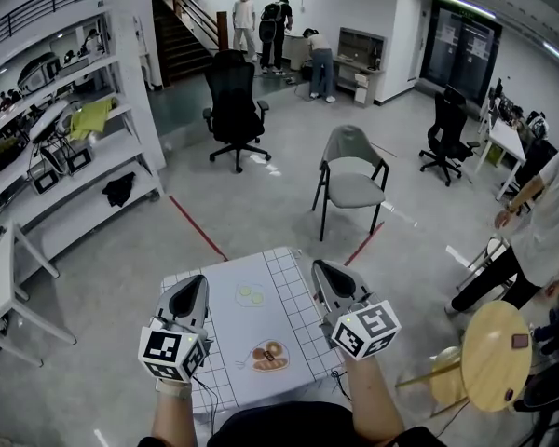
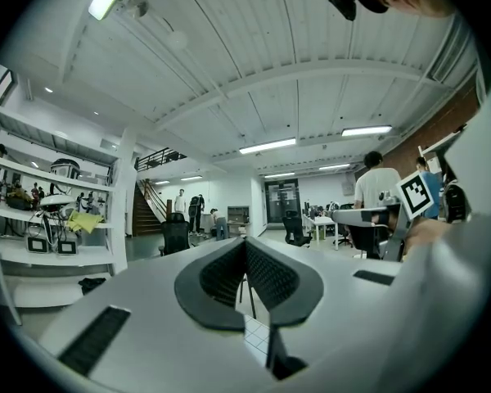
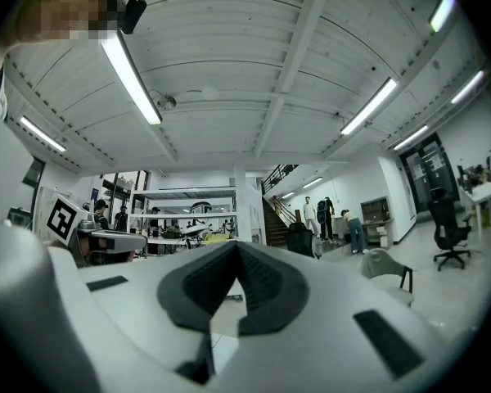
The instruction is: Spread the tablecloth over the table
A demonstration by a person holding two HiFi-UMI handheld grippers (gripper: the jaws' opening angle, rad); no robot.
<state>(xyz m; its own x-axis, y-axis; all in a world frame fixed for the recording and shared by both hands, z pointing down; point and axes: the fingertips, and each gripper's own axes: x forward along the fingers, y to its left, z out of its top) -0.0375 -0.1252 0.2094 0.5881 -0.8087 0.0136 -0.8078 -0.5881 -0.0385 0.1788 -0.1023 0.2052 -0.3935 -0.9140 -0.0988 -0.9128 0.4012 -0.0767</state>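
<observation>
The tablecloth [image 1: 261,319], white with a grid border and printed food pictures, lies flat over a small square table right in front of me; the table itself is hidden beneath it. My left gripper [image 1: 194,284] hovers over the cloth's left side, pointing level, jaws shut with nothing between them. Over the cloth's right edge my right gripper [image 1: 324,270] is likewise shut and empty. The left gripper view shows the shut jaws [image 2: 245,242] with a bit of the grid cloth [image 2: 258,338] below. In the right gripper view the jaws [image 3: 236,246] are closed on nothing.
A grey chair [image 1: 351,170] stands just beyond the table, a black office chair [image 1: 235,101] farther back. A round wooden table [image 1: 497,354] and a person [image 1: 540,231] are at the right. White shelves [image 1: 65,147] line the left. Red tape [image 1: 197,228] marks the floor.
</observation>
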